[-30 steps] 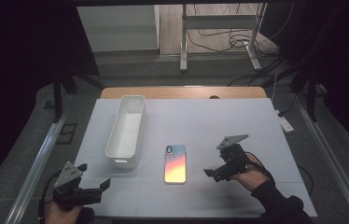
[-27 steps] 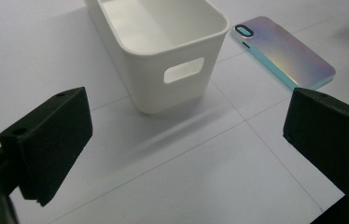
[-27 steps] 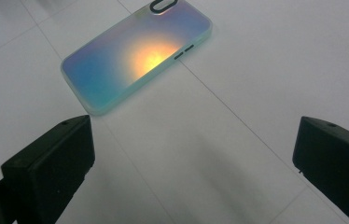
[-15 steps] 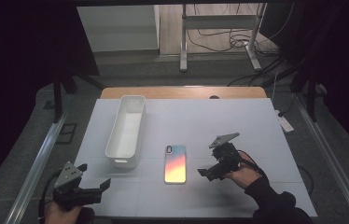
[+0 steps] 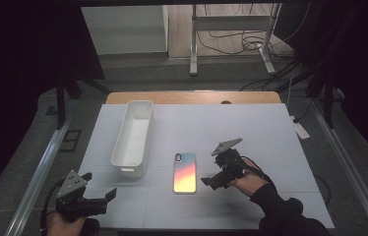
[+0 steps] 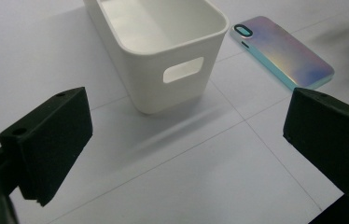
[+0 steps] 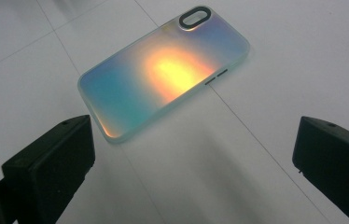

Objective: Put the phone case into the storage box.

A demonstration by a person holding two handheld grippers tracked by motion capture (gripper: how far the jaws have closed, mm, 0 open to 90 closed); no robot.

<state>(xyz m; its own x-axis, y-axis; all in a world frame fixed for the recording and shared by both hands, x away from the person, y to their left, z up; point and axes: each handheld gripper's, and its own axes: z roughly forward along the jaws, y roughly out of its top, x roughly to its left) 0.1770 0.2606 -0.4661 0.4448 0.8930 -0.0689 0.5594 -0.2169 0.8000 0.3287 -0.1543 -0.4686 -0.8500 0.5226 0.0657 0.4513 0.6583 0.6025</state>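
White tabletop (image 5: 270,132) under dark surroundings. Phone (image 5: 184,172) lies flat, long axis running away from the person, lens end far. Right gripper (image 5: 211,181) and left gripper (image 5: 106,196) jaws gape, empty.

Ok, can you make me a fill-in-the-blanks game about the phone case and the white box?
1. The phone case lies flat on the ____.
2. The white box has ____ inside it.
3. The right hand-held gripper has its jaws ____.
4. The hand-held gripper closest to the phone case is the ____ one.

Missing words: table; nothing; open; right
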